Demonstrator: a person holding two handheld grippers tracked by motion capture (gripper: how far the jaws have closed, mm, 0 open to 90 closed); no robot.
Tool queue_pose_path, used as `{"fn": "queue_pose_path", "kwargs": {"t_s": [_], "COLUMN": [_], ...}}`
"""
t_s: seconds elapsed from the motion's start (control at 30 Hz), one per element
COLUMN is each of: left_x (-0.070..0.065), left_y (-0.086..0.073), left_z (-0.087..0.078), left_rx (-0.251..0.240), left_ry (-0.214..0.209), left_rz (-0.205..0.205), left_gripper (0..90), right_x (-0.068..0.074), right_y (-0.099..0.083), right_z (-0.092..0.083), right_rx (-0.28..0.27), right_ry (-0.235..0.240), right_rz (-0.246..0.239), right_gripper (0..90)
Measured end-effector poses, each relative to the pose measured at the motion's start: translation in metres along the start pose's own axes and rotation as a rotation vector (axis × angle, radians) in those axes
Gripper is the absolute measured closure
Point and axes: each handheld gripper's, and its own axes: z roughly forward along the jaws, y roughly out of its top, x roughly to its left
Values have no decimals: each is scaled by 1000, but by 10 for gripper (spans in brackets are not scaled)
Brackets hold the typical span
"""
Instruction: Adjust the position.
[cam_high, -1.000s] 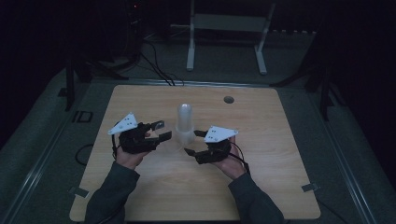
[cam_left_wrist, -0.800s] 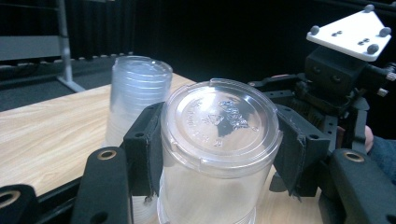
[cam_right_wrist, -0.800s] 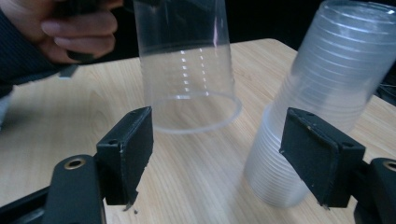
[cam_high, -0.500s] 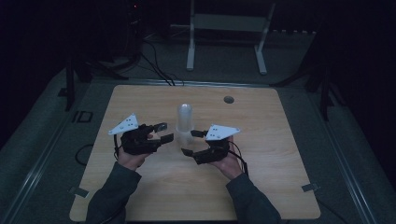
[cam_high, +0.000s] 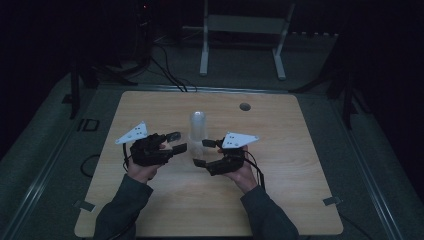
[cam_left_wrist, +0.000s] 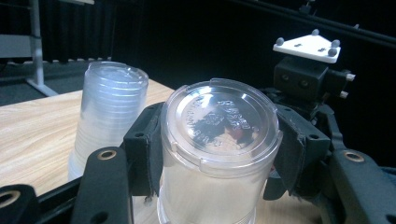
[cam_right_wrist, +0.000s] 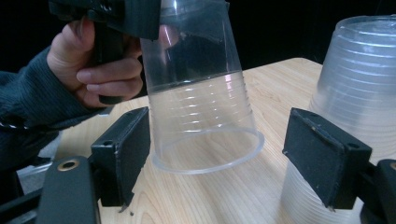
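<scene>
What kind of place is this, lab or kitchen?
Probably a recording lab, not a kitchen: a bare wooden table in a dark room, cables across the floor, a metal stand behind, and tracker plates on the hand-held grippers.

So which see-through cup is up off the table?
The single clear cup in the left gripper, held upside down above the wood; the others sit nested in a stack on the table.

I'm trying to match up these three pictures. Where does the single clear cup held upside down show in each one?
High view: the clear cup is barely visible, left of centre, at the left gripper.
Left gripper view: centre, its base facing the camera, clamped between the black jaws.
Right gripper view: upper centre, rim down, between open jaws.
Shared landmark: the stack of cups.
</scene>
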Motion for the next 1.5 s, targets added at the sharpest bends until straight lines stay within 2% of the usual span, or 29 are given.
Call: {"fn": "queue_pose_path", "kwargs": {"t_s": [0.37, 0.57, 0.87, 1.5], "left_x": [1, 2, 5, 5], "left_y": [-1, -1, -6, -7], "left_z": [0, 1, 5, 7], "left_rx": [-34, -46, -67, -81], "left_ry": [-42, -58, -111, -129], "left_rz": [-41, -58, -104, -119], "left_gripper": [411, 411, 411, 412], "right_x": [-1, 0, 2, 3], "right_y": [-1, -1, 0, -1], "right_z": [3, 4, 7, 15], "right_rx": [-43, -55, -84, -62], "right_ry": [29, 30, 60, 82], "right_rz": [33, 29, 25, 24], "right_gripper": [205, 206, 206, 215]}}
